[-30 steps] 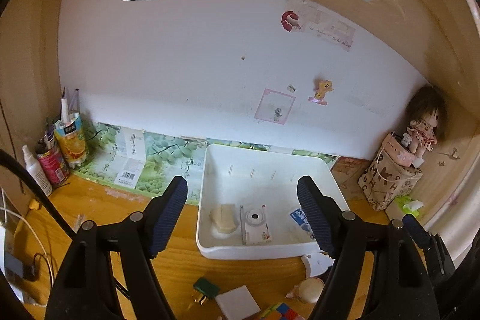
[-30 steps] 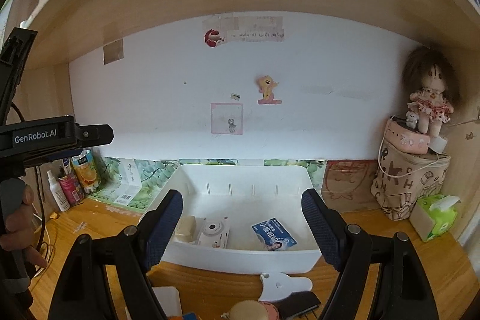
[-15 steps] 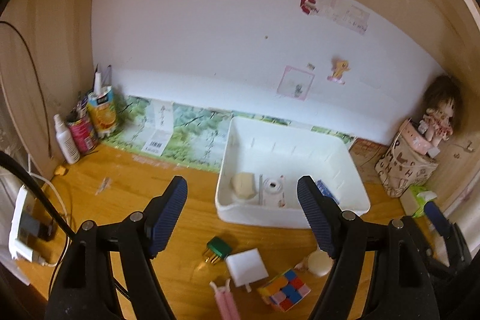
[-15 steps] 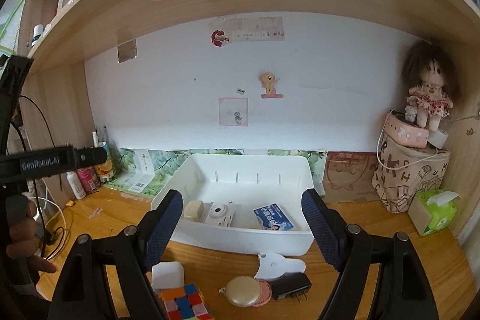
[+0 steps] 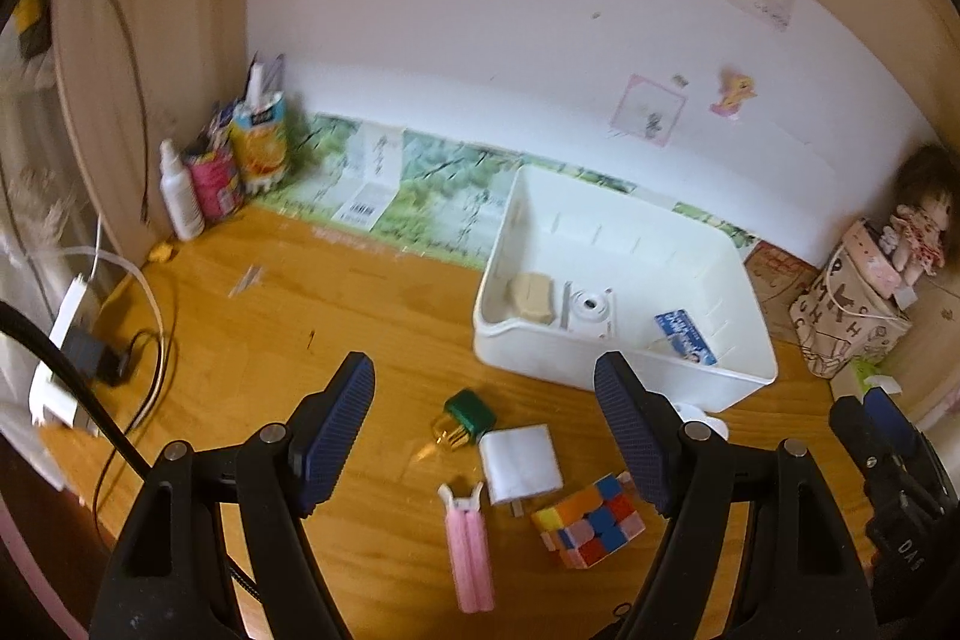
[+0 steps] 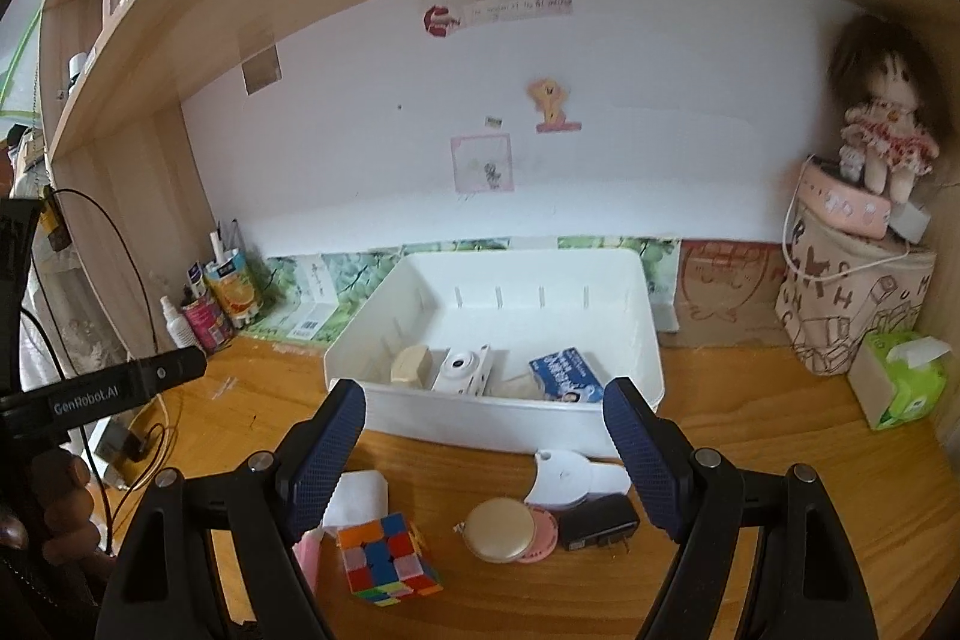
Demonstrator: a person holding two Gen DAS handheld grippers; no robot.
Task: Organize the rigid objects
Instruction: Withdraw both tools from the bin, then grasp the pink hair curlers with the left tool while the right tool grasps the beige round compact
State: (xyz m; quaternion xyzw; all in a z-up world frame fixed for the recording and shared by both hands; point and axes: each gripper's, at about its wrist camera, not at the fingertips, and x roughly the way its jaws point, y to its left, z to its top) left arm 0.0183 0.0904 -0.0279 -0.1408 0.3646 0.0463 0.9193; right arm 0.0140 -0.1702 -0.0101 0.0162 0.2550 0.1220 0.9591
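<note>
While a wooden block (image 6: 411, 365), toy camera (image 6: 461, 369) and blue packet (image 6: 564, 375) already lie in the white bin (image 6: 498, 421), both tools, left (image 5: 483, 430) and right (image 6: 485, 445), hang released above the cube (image 6: 387, 556), chargers and compact left on the near counter (image 6: 750, 418).

Doll (image 6: 882, 124) seated on patterned bag (image 6: 852, 304), right. Tissue pack (image 6: 906, 382) beside the bag. Spray bottle (image 5: 179, 196) and cans (image 5: 261, 145) at bench (image 5: 336, 316) left corner.
</note>
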